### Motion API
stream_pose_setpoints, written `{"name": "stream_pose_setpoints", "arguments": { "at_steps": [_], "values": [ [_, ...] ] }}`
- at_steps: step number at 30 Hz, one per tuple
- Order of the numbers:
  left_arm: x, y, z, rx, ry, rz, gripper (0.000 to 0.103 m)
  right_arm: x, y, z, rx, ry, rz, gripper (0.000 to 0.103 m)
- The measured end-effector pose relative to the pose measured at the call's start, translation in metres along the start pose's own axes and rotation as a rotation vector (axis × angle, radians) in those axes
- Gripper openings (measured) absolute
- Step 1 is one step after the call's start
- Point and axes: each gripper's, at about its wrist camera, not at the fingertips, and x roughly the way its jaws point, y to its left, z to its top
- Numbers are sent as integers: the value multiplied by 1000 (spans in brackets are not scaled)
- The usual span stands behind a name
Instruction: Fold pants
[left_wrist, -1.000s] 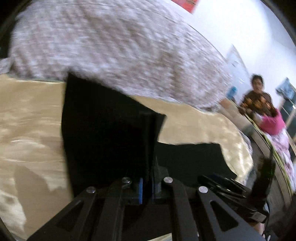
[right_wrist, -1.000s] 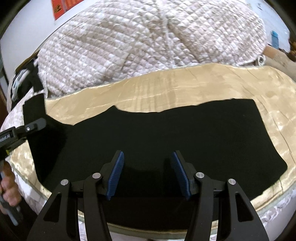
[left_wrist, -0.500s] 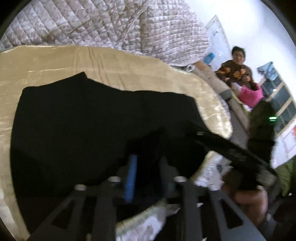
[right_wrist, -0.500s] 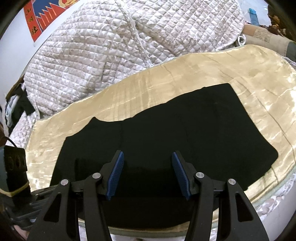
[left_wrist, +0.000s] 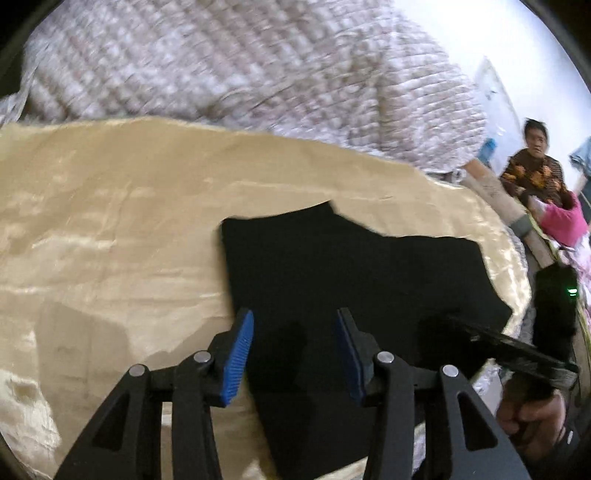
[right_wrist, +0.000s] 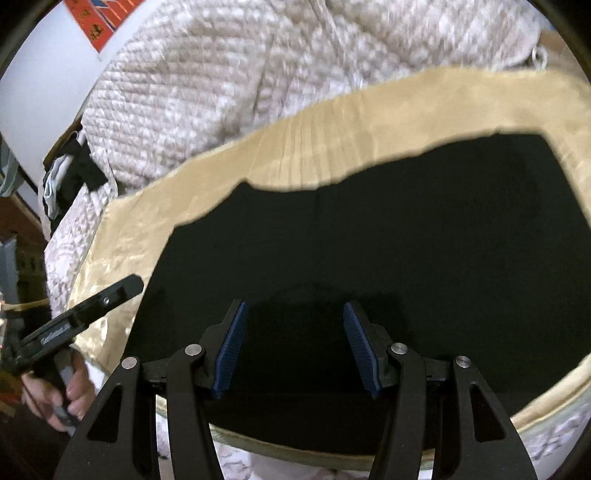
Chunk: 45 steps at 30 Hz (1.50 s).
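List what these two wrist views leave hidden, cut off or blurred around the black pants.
- Black pants: near edge hidden behind the right gripper in the right wrist view; folds and seams vanish in the dark cloth.
- Pants, left wrist view: lower part covered by the left gripper, whose jaws are opening over the cloth.
- Quilted blanket: motion-blurred.
- Wall poster: cut off by the frame's top edge.
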Motion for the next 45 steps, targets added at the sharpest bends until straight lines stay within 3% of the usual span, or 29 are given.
{"name": "stream_pose_setpoints", "arguments": {
  "at_steps": [3,11,13,15,18,23,28,31,33,34,36,40,42,45],
  "values": [
    [5,5,-4,0,11,16,48,4,-2,2,42,19,96,53],
    [9,5,-5,-16,15,11,48,24,-4,19,64,14,91,49],
    [10,5,-6,-15,15,11,48,25,-7,18,96,29,118,40],
    [11,7,-5,-19,13,7,48,27,-14,16,137,50,131,7],
    [10,8,-4,-20,9,4,48,24,-16,15,143,51,153,3],
    [3,7,-3,-6,-14,-1,48,1,-4,12,111,-15,157,3],
    [5,6,-3,0,-9,0,48,15,-13,5,114,40,91,4],
    [2,4,-2,9,-18,3,48,-1,-1,10,40,-40,27,6],
    [1,5,1,5,-24,1,48,-7,-1,13,28,-84,-19,15],
    [1,4,3,2,-29,-4,48,-10,0,15,20,-104,-44,15],
    [3,2,8,2,-37,-18,48,-10,3,21,-2,-120,-30,15],
    [19,-7,16,28,-31,-37,48,16,16,33,-68,-54,11,15],
    [30,-8,14,36,-1,-28,48,41,10,37,-52,14,-68,15],
    [31,-9,10,63,-2,-12,48,34,6,43,-19,-34,-123,15]
  ]
}}
